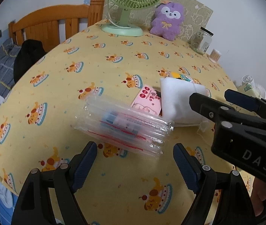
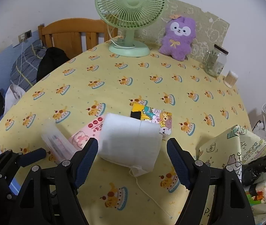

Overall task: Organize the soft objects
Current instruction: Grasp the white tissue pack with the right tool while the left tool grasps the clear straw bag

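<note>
Nearest, the left claw (image 1: 134,161) stands wide open and empty, just short of the clear bag stack (image 1: 123,125). The right claw (image 2: 132,155) is likewise open and holds nothing, with the white roll (image 2: 131,140) lying on its side right ahead of its tips. Both sit on the yellow surface (image 2: 151,86). A pink pack (image 1: 148,101) lies tucked between stack and roll, partly under them, and a cartoon pack (image 2: 155,118) lies just behind the roll.

Risks, as I judge them: the slick bags could fan apart or slide if pinched at one edge. The roll could squash or roll away. Its loose thread (image 2: 148,193) could snag. The claws are close enough to bump.

Far back stand a fan (image 2: 131,7), a plush (image 2: 178,37) and a jar (image 2: 215,61).
</note>
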Motion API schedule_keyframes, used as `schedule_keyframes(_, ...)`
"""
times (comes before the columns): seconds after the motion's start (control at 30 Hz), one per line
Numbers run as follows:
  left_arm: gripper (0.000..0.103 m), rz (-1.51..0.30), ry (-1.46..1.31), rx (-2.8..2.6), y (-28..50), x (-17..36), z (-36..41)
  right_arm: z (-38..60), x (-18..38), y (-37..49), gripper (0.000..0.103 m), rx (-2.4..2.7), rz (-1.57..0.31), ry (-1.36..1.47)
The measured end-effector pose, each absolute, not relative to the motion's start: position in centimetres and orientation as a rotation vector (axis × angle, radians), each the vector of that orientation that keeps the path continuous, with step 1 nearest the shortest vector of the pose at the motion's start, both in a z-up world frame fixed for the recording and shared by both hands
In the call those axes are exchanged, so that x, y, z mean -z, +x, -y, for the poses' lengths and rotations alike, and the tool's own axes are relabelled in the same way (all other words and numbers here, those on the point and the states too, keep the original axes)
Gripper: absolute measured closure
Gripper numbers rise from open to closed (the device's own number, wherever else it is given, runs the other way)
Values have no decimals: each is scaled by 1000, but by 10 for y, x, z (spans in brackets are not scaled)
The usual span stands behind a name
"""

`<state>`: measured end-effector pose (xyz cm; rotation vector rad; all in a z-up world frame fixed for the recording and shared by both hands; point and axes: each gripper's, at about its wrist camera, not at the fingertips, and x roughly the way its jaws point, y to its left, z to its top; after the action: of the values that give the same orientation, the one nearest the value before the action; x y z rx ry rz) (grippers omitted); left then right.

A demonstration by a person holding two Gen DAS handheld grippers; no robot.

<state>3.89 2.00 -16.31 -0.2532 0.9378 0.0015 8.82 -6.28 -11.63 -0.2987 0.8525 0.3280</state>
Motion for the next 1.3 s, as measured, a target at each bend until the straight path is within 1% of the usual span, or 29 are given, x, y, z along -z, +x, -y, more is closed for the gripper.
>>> schedule_keyframes(0.47, 11, -922, -200, -14, 44, 167, -14, 62, 133, 99, 24, -327, -897, -289)
schedule_keyframes(0.57, 13, -917, -202, -26, 44, 167, -13, 62, 137, 102, 24, -327, -909, -290)
schedule_keyframes(0.63, 18, -910, -212, -38, 44, 167, -15, 62, 139, 103, 24, -327, -914, -290)
schedule_keyframes(0.7, 31, -909, -212, -45, 44, 166, -17, 63, 141, 105, 24, -327, -921, -287)
schedule_keyframes(0.73, 33, -909, -214, -45, 45, 166, -18, 63, 141, 106, 24, -328, -924, -284)
schedule_keyframes(0.8, 42, -909, -228, -47, 46, 165, -22, 64, 142, 109, 24, -330, -928, -274)
schedule_keyframes(0.83, 44, -909, -239, -49, 47, 165, -25, 64, 143, 110, 24, -331, -930, -270)
schedule_keyframes(0.9, 56, -909, -256, -56, 47, 164, -29, 64, 143, 111, 24, -333, -934, -265)
schedule_keyframes(0.93, 59, -910, -260, -57, 47, 164, -30, 63, 144, 112, 24, -335, -935, -265)
schedule_keyframes(1.0, 69, -910, -263, -59, 47, 164, -32, 61, 145, 112, 24, -340, -937, -268)
schedule_keyframes(1.03, 72, -910, -273, -56, 47, 164, -33, 61, 146, 112, 24, -341, -938, -269)
schedule_keyframes(1.07, 79, -912, -279, -55, 47, 165, -34, 60, 146, 112, 24, -344, -938, -270)
schedule_keyframes(1.1, 82, -912, -284, -54, 46, 165, -35, 59, 146, 113, 24, -345, -938, -270)
schedule_keyframes(1.17, 89, -914, -295, -52, 46, 165, -36, 58, 147, 113, 24, -346, -939, -270)
schedule_keyframes(1.3, 95, -913, -294, -47, 45, 165, -35, 56, 148, 113, 25, -346, -939, -279)
